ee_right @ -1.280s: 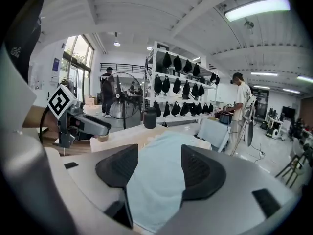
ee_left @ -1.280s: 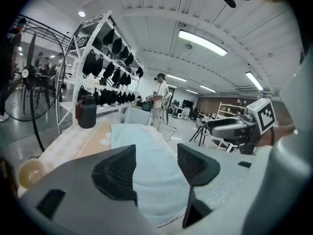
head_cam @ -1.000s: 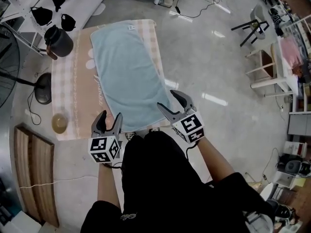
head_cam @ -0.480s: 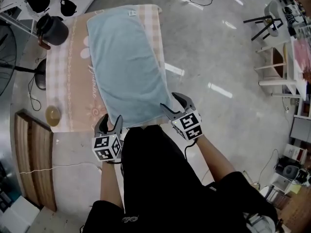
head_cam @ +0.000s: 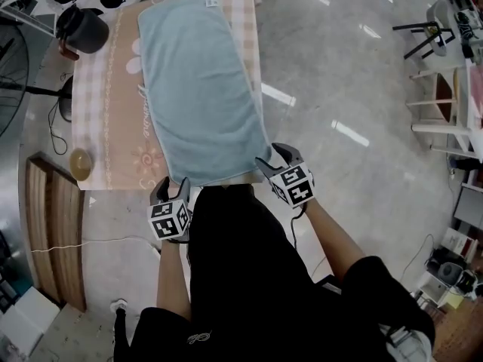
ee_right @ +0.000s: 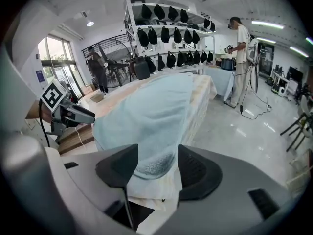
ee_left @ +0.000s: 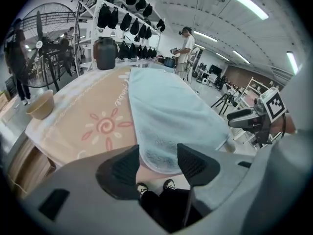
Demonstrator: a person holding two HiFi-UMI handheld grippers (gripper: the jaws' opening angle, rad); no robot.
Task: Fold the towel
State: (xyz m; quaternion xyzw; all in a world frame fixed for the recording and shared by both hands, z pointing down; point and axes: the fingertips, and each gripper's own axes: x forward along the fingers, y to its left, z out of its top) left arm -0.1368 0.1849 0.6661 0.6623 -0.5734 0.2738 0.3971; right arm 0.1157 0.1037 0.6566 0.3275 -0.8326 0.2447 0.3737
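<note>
A light blue towel (head_cam: 198,81) lies flat and lengthwise on the table's peach patterned cloth (head_cam: 113,127), its near edge hanging at the table's front. My left gripper (head_cam: 173,188) is open just below the towel's near left corner (ee_left: 157,156), which shows in the gap between the jaws in the left gripper view. My right gripper (head_cam: 271,157) is open at the near right corner (ee_right: 155,158), and that corner sits between its jaws without being pinched. The left gripper (ee_left: 157,169) and right gripper (ee_right: 155,170) each hold nothing.
A dark jug (head_cam: 81,30) stands at the table's far left and a small bowl (head_cam: 80,162) at its near left. A fan (head_cam: 19,66) and wooden bench (head_cam: 53,232) are on the left, chairs (head_cam: 438,36) on the right. A person (ee_right: 240,58) stands beyond the table.
Both grippers have drawn in to the towel's near corners, the right one closing on the right corner. The head view has shifted so the table sits higher in the frame.
</note>
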